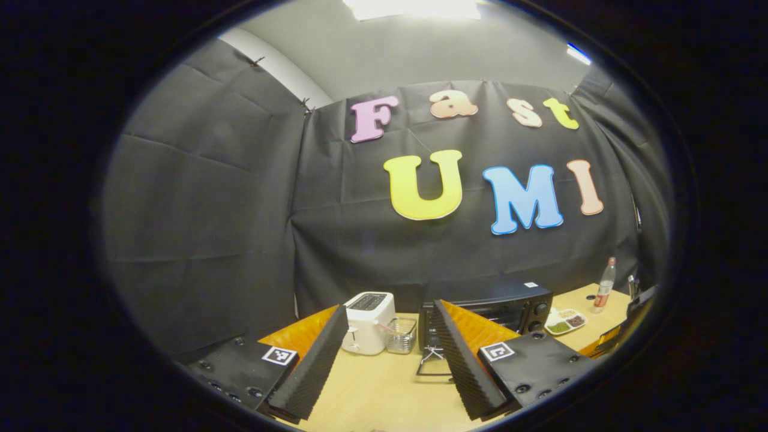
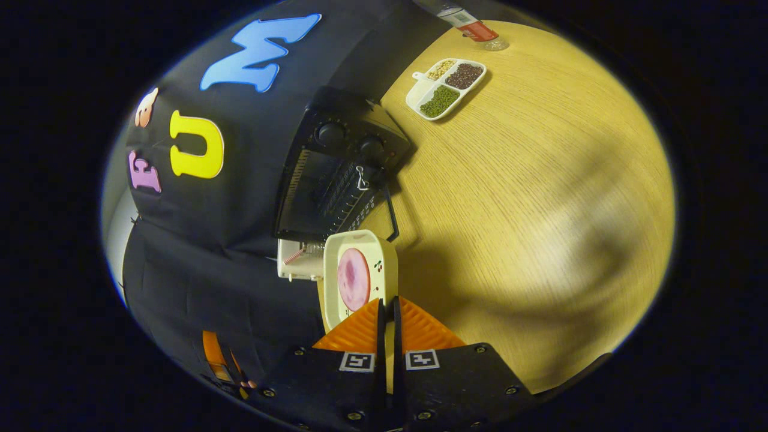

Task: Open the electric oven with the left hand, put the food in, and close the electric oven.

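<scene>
Right gripper (image 2: 387, 309) up close, fingers pinched on the rim of a cream tray (image 2: 360, 279) carrying a pink slice of food (image 2: 354, 279), held tilted in front of the black electric oven (image 2: 336, 174). Left gripper (image 1: 390, 360) hangs above the light wooden table (image 1: 372, 390), jaws spread wide, nothing between them. Oven's glass door looks down. Black cloth walls, a grey ceiling with a lit panel. White toaster (image 1: 367, 322), wire basket (image 1: 401, 335), divided dish (image 2: 445, 87) of beans, a red-labelled bottle (image 1: 605, 286); no writing legible.
</scene>
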